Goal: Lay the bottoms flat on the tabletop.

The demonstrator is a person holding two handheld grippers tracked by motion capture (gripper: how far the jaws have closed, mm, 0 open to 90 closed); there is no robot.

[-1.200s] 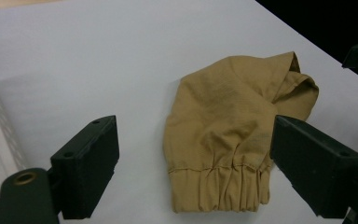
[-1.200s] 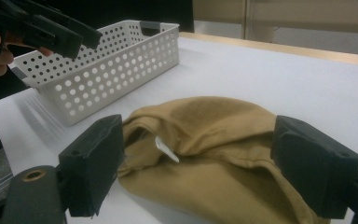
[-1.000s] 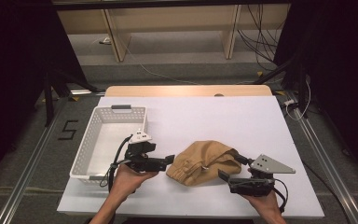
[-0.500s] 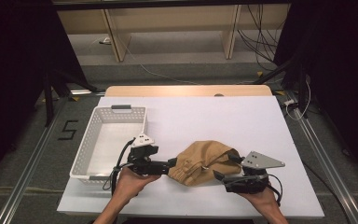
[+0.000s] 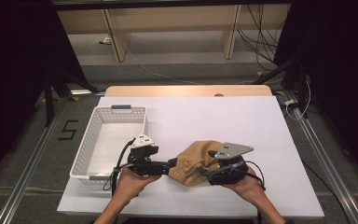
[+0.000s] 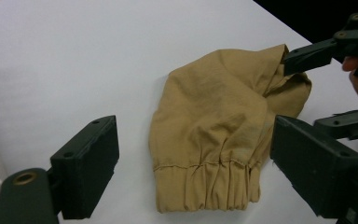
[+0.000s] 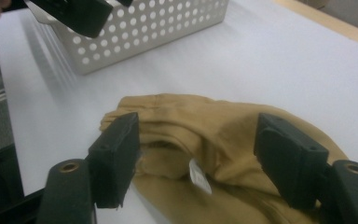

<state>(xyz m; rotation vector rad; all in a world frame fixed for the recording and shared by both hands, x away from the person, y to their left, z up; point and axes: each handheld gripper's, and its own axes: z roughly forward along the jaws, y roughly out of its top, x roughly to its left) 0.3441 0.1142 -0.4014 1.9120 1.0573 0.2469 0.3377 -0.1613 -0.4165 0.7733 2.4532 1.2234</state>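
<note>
Garment (image 5: pixel 193 163), tan cloth w/ an elastic cuff, lies crumpled on the white table (image 5: pixel 242 121), near the front edge, just right of the white perforated basket (image 5: pixel 116 116) and not in it. It sits between both tools.

Left gripper (image 5: pixel 171 164) sits at the cloth's left end, same spot as a sec ago. In the left gripper view its jaws stand wide apart w/ the gathered cuff (image 6: pixel 205 184) between them, pads not pressing anything, so open, no grip.

Right gripper (image 5: pixel 207 171) is what changed: a sec ago it sat further right, off the cloth's edge; now it has slid left and is over the garment's right side. Its jaws have just been closing but aren't shut. In the right gripper view the cloth (image 7: pixel 214 135) and a small white label (image 7: pixel 199 176) lie between the pads; left pad looks close to a fold, right pad has a gap. I read it as open, closing in, nothing pinched yet.

Meaning for the job: looks like the grab stage on the right side is underway, left side poised but waiting. Nothing lifted, cloth flat on the table. Prob. next: right jaws finish the pinch on the fold by the label, left takes the cuff. Risk: pads catch one thin layer and it slips out.
</note>
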